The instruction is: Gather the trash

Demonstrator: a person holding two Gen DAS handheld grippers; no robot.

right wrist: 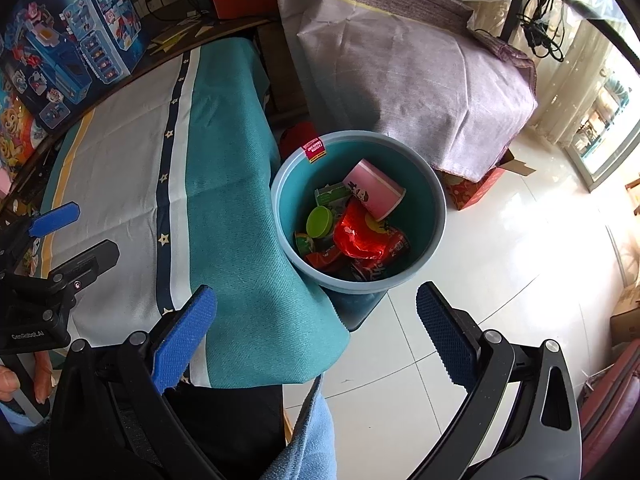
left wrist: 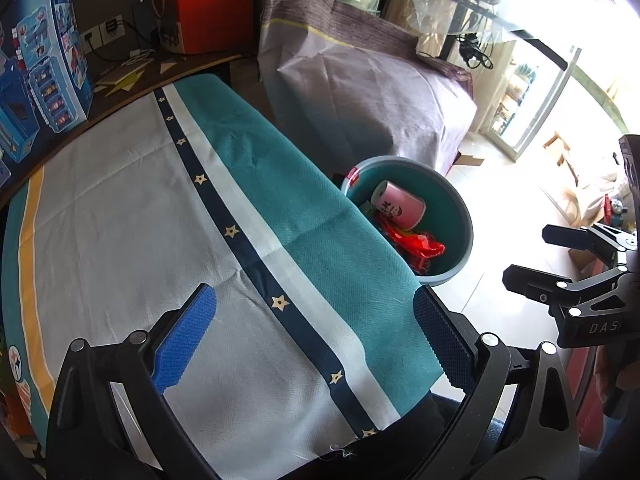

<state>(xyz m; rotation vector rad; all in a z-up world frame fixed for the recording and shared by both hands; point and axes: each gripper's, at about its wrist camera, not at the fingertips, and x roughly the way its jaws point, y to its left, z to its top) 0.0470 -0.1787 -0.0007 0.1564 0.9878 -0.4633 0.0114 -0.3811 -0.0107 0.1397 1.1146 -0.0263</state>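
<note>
A round blue bin [right wrist: 438, 204] stands on the floor beside the table. In it lie a pink paper cup [right wrist: 374, 192], a red wrapper [right wrist: 360, 236], a green lid [right wrist: 319, 221] and other packets. The left wrist view shows the same bin [left wrist: 466, 236], cup [left wrist: 400, 204] and red wrapper [left wrist: 416, 246]. My left gripper [left wrist: 316, 340] hovers open over the tablecloth [left wrist: 140, 220], nothing between its blue pads. My right gripper [right wrist: 320, 340] is open above the table corner and floor, short of the bin, holding nothing.
A teal, white and navy starred cloth [right wrist: 224, 184] covers the table. Blue toy boxes [right wrist: 76, 36] stand at the table's far left. A lilac-covered bulky item [right wrist: 420, 80] sits behind the bin. A hand [right wrist: 24, 380] grips the left tool. White tiled floor [right wrist: 500, 280] lies to the right.
</note>
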